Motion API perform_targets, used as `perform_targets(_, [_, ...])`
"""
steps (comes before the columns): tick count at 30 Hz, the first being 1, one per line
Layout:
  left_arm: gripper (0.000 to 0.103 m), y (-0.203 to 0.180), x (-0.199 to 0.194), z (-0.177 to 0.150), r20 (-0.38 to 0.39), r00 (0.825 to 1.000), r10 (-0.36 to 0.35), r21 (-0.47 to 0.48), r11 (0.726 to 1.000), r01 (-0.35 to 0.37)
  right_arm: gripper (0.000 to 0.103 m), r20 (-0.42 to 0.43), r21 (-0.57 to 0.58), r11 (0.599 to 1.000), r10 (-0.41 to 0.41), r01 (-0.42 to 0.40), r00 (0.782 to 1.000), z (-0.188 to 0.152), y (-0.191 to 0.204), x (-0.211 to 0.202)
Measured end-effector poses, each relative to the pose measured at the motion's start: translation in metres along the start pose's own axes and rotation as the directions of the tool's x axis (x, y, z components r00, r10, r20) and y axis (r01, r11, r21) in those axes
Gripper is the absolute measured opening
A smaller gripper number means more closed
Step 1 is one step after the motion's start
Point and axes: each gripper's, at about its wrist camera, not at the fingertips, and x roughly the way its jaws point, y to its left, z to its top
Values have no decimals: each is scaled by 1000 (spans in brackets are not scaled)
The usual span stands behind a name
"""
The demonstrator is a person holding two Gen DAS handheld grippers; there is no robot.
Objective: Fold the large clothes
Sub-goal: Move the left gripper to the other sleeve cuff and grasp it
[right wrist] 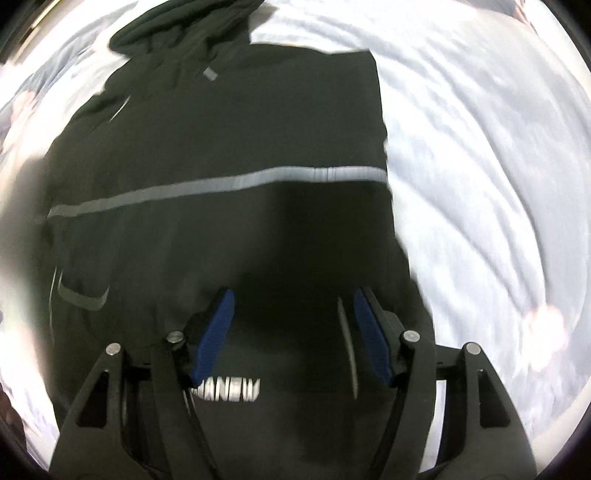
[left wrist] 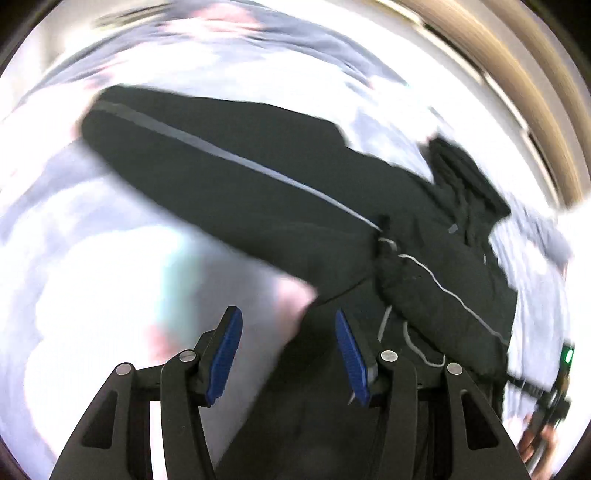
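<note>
Both claws are spread wide with nothing between the pads. Your left gripper hangs over the jacket's near edge, half over dark cloth, half over the bedsheet. Your right gripper sits above the jacket's lower body, over the printed white lettering.

Jacket lies spread on the pale sheet, hood at the far end in the right view. In the left view one sleeve stretches out diagonally with a grey stripe running down it. A white drawcord trails loose near the collar.

Step in hand, as I read it: picking grab points for the next fold. Nothing gripped yet.

How to do it well:
- Pinch at a seam or hem, not mid-panel. The shell looks thick and padded, so mid-panel cloth will likely bunch and slip.
- Take the top layer only; don't catch the sheet underneath, since the left claw is right at that boundary.
- Keep the drawcord out of the pads.
- Use the grey reflective band across the body as your straight reference for the fold line.

Materials: matte black shell, soft and bulky, stiffer at the hood. Sheet is thin, wrinkled, pale blue-white. Both views are motion-blurred, so fine detail is uncertain.
</note>
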Motion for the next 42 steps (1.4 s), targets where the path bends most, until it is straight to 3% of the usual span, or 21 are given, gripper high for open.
perform_targets(4, [54, 42, -57, -19, 88, 996, 3, -85, 996, 5, 65, -15, -36, 999, 3, -4, 1000, -28, 10, -14])
perform_targets(7, [54, 58, -79, -24, 106, 994, 15, -85, 996, -6, 65, 17, -50, 999, 21, -20, 1000, -36, 20, -34])
perform_targets(15, [57, 99, -98, 11, 155, 988, -6, -107, 994, 23, 66, 89, -86, 994, 75, -67, 993, -51, 59, -87])
perform_targets(20, [63, 158, -58, 77, 155, 987, -50, -205, 975, 82, 67, 69, -79, 996, 34, -28, 997, -59, 70, -83])
perform_targets(21, [63, 170, -48, 88, 149, 986, -67, -237, 966, 102, 67, 61, -75, 997, 21, -17, 998, -63, 70, -86])
perform_targets(23, [63, 206, -21, 115, 170, 980, -103, -352, 923, 158, 68, 28, -64, 998, -6, 8, 1000, -65, 67, -77])
perform_targets(25, [63, 231, 1, 137, 189, 977, -101, -420, 891, 173, 68, -8, -54, 998, -37, 36, 999, -65, 65, -69])
perform_targets(29, [63, 261, 42, 173, 181, 980, -83, -464, 871, 159, 68, -79, -21, 996, -90, 89, 993, -59, 60, -46])
perform_targets(34, [63, 293, 93, 198, 153, 987, -51, -516, 848, 124, 68, -122, -47, 993, -111, 106, 986, -62, 73, -26])
perform_targets(37, [76, 304, 119, 202, 162, 980, -119, -541, 820, 189, 68, -171, -72, 993, -101, 90, 980, -64, 92, -7])
perform_targets(40, [77, 304, 126, 207, 171, 978, -120, -537, 820, 195, 68, -247, -128, 991, -72, 41, 966, -73, 118, 15])
perform_targets(42, [76, 295, 126, 210, 182, 980, -85, -490, 856, 165, 68, -251, -186, 981, -102, 55, 963, -80, 135, 23])
